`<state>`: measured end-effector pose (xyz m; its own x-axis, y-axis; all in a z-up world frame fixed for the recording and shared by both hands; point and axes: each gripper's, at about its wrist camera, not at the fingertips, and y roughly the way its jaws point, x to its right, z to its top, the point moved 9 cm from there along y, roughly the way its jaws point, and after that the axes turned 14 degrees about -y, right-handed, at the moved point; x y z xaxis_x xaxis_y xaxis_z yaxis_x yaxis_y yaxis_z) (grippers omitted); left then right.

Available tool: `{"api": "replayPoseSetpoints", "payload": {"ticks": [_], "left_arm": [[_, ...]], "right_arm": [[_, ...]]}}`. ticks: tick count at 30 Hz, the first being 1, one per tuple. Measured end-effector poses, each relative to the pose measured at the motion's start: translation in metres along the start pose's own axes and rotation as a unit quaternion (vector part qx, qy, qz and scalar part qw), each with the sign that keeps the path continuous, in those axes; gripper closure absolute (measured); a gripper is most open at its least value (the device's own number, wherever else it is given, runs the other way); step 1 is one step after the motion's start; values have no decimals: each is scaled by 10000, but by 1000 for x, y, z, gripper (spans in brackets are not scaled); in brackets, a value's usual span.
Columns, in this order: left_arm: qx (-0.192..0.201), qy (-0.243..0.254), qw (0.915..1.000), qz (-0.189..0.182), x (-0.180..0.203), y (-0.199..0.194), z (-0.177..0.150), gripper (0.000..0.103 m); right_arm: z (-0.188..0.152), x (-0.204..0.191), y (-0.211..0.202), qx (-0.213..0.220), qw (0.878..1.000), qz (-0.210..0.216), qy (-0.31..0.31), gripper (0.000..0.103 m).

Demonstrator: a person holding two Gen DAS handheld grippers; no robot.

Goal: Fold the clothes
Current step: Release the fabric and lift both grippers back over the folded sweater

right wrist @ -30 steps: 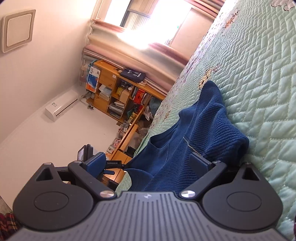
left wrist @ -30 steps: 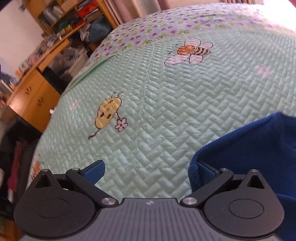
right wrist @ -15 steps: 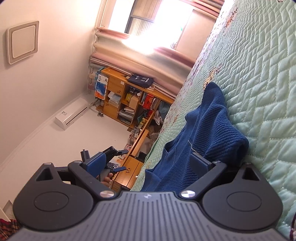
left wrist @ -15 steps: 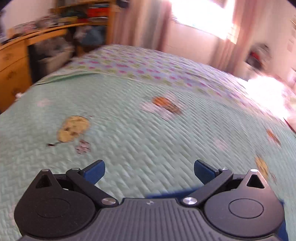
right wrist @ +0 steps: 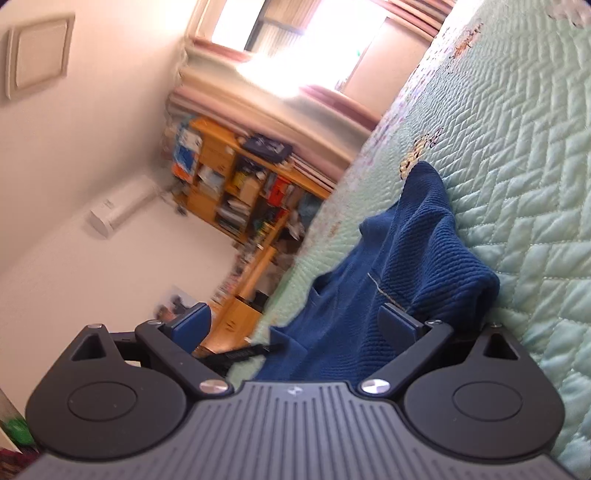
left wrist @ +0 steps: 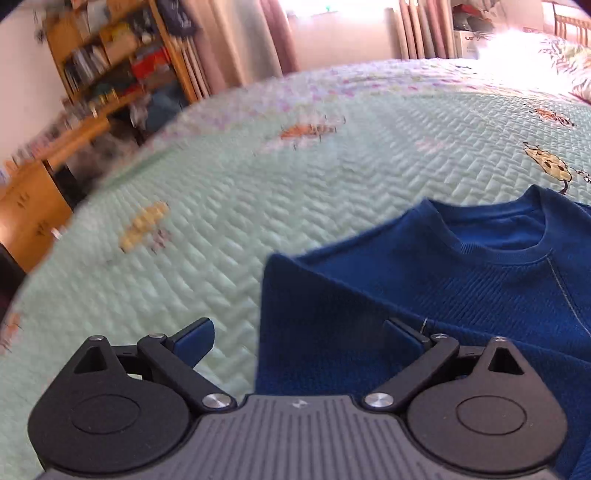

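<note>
Two views show the same blue sweater (left wrist: 424, 288) very differently. From the left wrist it lies flat on the bed quilt (left wrist: 295, 192), with its round collar (left wrist: 495, 236) open toward the far side and one sleeve folded across the body, making a straight edge ahead of the jaws. From the right wrist the collar is not seen; the sweater (right wrist: 399, 266) appears as a bunched ridge that runs forward from the jaws along the quilt (right wrist: 524, 147).

Only the right wrist view shows the wall with a white air conditioner (right wrist: 122, 206) and a square panel (right wrist: 37, 55). Both views show a wooden bookshelf (left wrist: 118, 62) beyond the bed, blurred, and a bright window with pink curtains (left wrist: 273, 33).

Left gripper (left wrist: 299, 336) has its jaws spread wide; the folded sleeve edge lies between them, nearer the right finger, and nothing is gripped. Right gripper (right wrist: 295, 321) is also spread wide, its right finger is against the knit fabric and its left finger is in free air past the bed edge.

Knit of the sweater is ribbed and dark blue, with a pale seam line (left wrist: 565, 291) below the collar.
</note>
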<state>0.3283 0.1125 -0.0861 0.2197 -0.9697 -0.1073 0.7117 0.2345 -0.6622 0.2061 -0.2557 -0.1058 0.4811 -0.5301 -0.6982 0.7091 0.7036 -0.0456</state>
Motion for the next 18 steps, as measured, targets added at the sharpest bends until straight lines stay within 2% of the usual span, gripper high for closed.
{"api": "replayPoseSetpoints", "payload": {"ticks": [4, 8, 10, 12, 15, 18], "left_arm": [[227, 102, 9995, -169, 7, -53, 2, 2], [204, 223, 9991, -296, 16, -96, -15, 1], [179, 251, 9990, -319, 20, -112, -25, 1], [110, 233, 9991, -349, 23, -127, -34, 1], [24, 134, 9990, -425, 23, -148, -48, 1], [-28, 26, 9989, -465, 22, -166, -57, 1]], "right_arm": [[2, -40, -10, -35, 9994, 174, -286, 3], [-13, -84, -15, -327, 9976, 551, -252, 3], [-24, -95, -13, -586, 9959, 592, -339, 3], [-36, -93, -9, -804, 9951, 400, -405, 3], [-60, -57, 2, -1448, 9888, -351, -70, 3], [-55, -62, -3, -1370, 9902, -288, -8, 3]]}}
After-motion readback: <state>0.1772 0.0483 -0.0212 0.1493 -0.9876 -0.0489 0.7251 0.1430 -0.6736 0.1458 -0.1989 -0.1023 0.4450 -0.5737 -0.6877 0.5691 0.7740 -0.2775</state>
